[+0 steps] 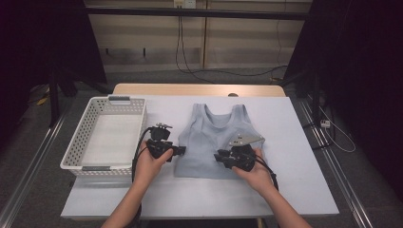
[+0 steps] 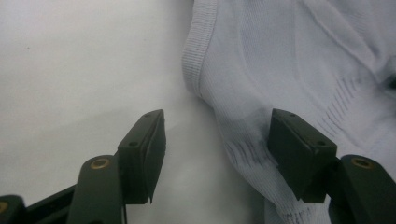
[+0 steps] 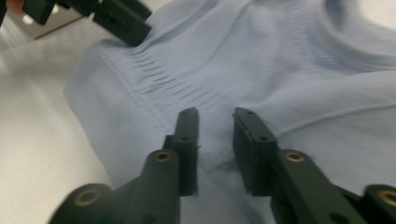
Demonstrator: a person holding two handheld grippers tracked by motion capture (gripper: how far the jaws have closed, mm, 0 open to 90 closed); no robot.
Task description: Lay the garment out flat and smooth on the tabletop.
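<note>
Left gripper point(image 1: 180, 151), held in the person's left hand point(image 1: 153, 164), sat at the left side edge of the pale blue tank top point(image 1: 216, 137), pointing right toward it. In the left gripper view point(image 2: 217, 140) its jaws stood apart, straddling the garment's side edge: one jaw over bare table, the other lying on the ribbed fabric point(image 2: 289, 60). Pads not pressed together, a wide gap between them, so no grip on the cloth; whether the fabric edge was actually lifted between them I can't tell.

Right gripper point(image 1: 219, 156), in the person's right hand point(image 1: 256, 173), lay on the lower right part of the top, pointing left across it. In the right gripper view point(image 3: 215, 126) the jaws were close together with a narrow gap, tips down on the fabric point(image 3: 280, 70), which was puckered around them. Pads didn't meet, and no fold visibly pinched; gap read as empty. The left gripper's jaw point(image 3: 122, 21) showed at the far side of the same view, on the cloth edge.

Tank top lay flat in the middle of the light table point(image 1: 294, 190), neck at the far side, hem near the person, between the two grippers. White perforated basket point(image 1: 85, 137) stood at the left of the table, just left of the left gripper, well apart from the top.
</note>
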